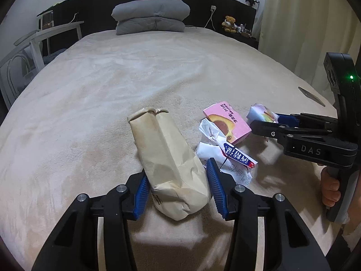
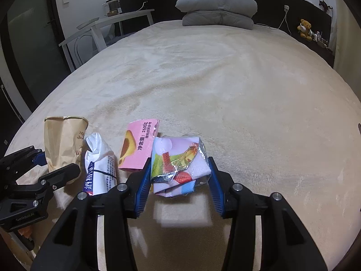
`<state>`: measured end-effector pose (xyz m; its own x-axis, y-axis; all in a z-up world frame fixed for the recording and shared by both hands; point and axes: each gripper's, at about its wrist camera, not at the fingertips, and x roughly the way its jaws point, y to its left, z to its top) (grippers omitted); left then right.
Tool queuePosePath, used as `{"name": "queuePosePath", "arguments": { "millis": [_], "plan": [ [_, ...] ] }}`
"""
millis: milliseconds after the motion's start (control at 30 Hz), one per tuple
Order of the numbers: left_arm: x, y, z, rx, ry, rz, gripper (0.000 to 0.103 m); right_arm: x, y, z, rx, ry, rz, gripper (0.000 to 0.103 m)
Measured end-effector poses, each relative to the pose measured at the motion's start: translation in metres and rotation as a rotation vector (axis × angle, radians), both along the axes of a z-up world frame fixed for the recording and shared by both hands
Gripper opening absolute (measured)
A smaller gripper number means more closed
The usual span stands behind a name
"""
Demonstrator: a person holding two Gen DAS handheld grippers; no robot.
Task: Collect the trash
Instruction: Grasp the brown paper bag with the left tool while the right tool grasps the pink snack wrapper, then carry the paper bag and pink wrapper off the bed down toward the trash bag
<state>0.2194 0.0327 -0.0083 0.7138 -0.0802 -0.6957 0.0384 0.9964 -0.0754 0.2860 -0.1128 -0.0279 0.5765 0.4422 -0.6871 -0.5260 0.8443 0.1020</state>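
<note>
The left gripper (image 1: 178, 180) clamped the brown paper bag (image 1: 167, 158). The right gripper (image 2: 180, 176) clamped the colourful wrapper (image 2: 180, 164), right of the pink box (image 2: 137, 149).

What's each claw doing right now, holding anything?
Left claw: closed on the brown paper bag.
Right claw: closed on the colourful folded wrapper.

A wide bed (image 1: 135, 72) is covered by a beige blanket (image 2: 225, 85). Two grey pillows (image 1: 150, 17) are stacked against a dark headboard (image 1: 90, 6). A white chair (image 1: 29, 47) is seen beside the bed; a cream curtain (image 1: 304, 22) and a teddy bear (image 1: 229, 23) are noted opposite. Walls are white.
</note>
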Motion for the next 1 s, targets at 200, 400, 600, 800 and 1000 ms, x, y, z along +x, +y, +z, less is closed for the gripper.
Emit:
{"name": "queuePosePath", "arguments": {
  "millis": [200, 400, 600, 800, 1000],
  "plan": [
    [-0.014, 0.001, 0.013, -0.017, -0.049, 0.014, 0.048, -0.025, -0.008, 0.015, 0.036, -0.035, -0.001, 0.047],
    [-0.034, -0.008, 0.017, -0.017, -0.073, 0.019, 0.048, -0.055, -0.015, 0.026, 0.049, -0.066, -0.001, 0.047],
    [-0.058, -0.017, 0.022, -0.022, -0.091, 0.014, 0.048, -0.083, -0.021, 0.037, 0.050, -0.101, 0.006, 0.047],
    [-0.082, -0.026, 0.032, -0.011, -0.124, 0.010, 0.048, -0.112, -0.026, 0.038, 0.038, -0.129, 0.006, 0.047],
    [-0.104, -0.031, 0.033, -0.019, -0.133, 0.015, 0.048, -0.145, -0.034, 0.038, 0.040, -0.147, 0.017, 0.047]
  ]
}}
